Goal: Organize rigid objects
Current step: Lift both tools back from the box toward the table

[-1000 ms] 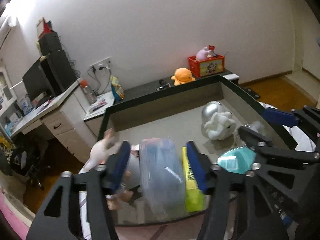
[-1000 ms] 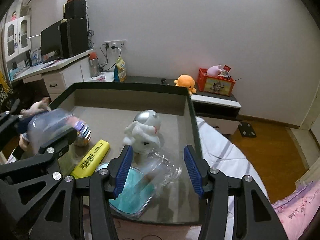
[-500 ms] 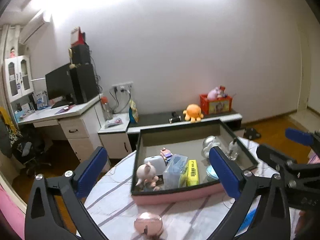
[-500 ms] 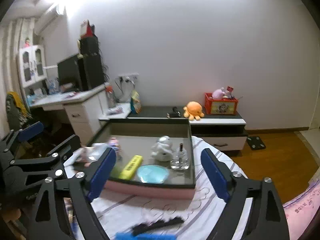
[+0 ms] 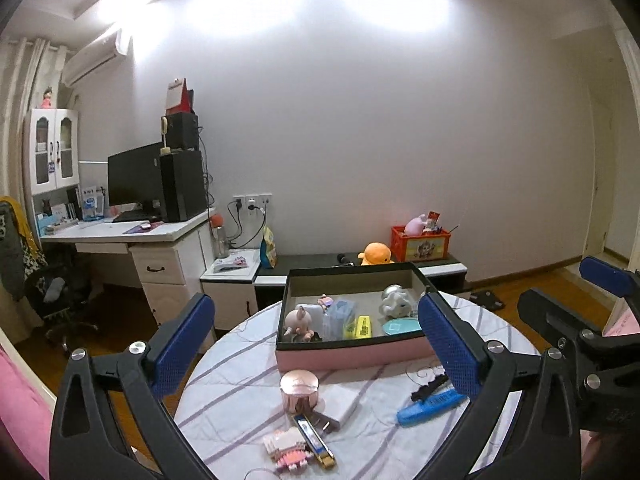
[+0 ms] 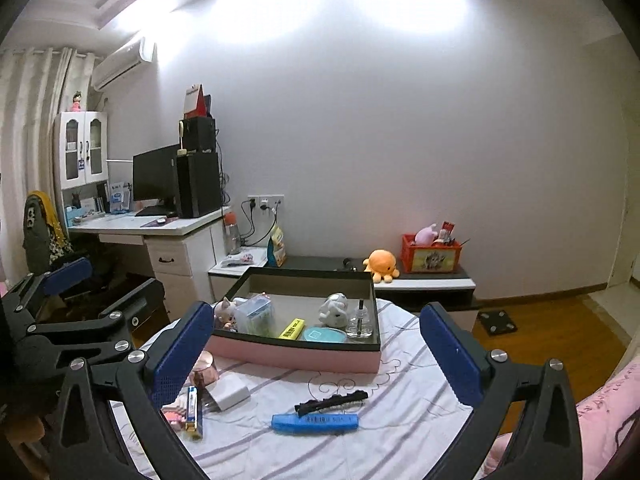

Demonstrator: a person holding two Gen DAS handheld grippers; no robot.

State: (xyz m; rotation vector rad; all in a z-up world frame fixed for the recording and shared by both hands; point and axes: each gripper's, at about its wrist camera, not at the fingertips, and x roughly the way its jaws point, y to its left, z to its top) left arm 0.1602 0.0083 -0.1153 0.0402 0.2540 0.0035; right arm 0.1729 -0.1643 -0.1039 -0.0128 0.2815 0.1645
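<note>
A pink-sided box [image 5: 352, 354] [image 6: 296, 354] sits at the far side of the round table [image 5: 224, 392] and holds a pig figurine [image 5: 299, 320], a clear container [image 5: 339, 318], a yellow highlighter [image 5: 363, 326], a teal disc [image 6: 320, 335], a white astronaut toy [image 6: 335, 310] and a small glass bottle [image 6: 359, 320]. On the cloth lie a pink jar [image 5: 299, 392], a white block [image 6: 230, 392], a nail clipper [image 5: 316, 442], a pink brick toy [image 5: 286, 450], a black comb [image 6: 331, 399] and a blue case [image 6: 316, 424]. My left gripper [image 5: 316, 350] and right gripper [image 6: 316, 354] are open, empty, held back above the table.
A white desk [image 5: 132, 236] with a monitor stands at the left, with an office chair [image 5: 60, 304] beside it. A low black cabinet [image 6: 424, 280] behind the table carries an orange plush [image 6: 382, 264] and a red box [image 6: 430, 254]. Wooden floor lies to the right.
Both grippers let go of the clear container and the glass bottle inside the box, opened wide, and pulled back and up away from the box.
</note>
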